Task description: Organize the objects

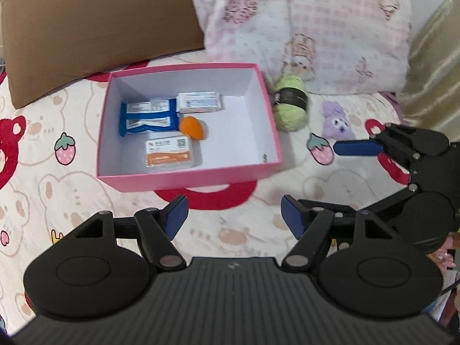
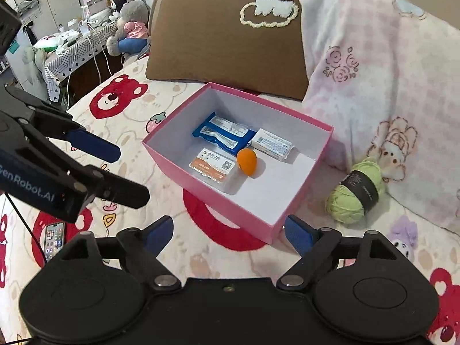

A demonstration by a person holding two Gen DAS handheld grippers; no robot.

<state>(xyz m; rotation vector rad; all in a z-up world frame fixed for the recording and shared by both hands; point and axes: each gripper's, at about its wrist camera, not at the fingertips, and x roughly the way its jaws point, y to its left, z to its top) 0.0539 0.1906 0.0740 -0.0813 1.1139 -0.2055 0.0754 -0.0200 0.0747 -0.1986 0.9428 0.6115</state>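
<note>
An open pink box (image 1: 187,179) (image 2: 218,201) lies on the bear-print bedsheet. Inside are a blue packet (image 1: 146,116) (image 2: 222,133), a white packet (image 1: 199,102) (image 2: 271,143), an orange egg-shaped thing (image 1: 192,127) (image 2: 247,161) and an orange-and-white card case (image 1: 169,152) (image 2: 212,165). A green yarn ball (image 1: 290,103) (image 2: 356,192) and a small purple plush (image 1: 337,122) (image 2: 402,238) lie right of the box. My left gripper (image 1: 234,215) (image 2: 132,175) hovers in front of the box, open and empty. My right gripper (image 2: 228,230) is open and empty near the box's front right corner; one of its fingers (image 1: 356,147) shows by the plush.
A brown pillow (image 1: 95,31) (image 2: 224,34) and a pink checked pillow (image 1: 316,28) (image 2: 373,66) lie behind the box. A phone (image 2: 53,240) rests on the sheet at the left. Beyond the bed's left edge stands a cluttered side table (image 2: 74,46) with plush toys (image 2: 129,20).
</note>
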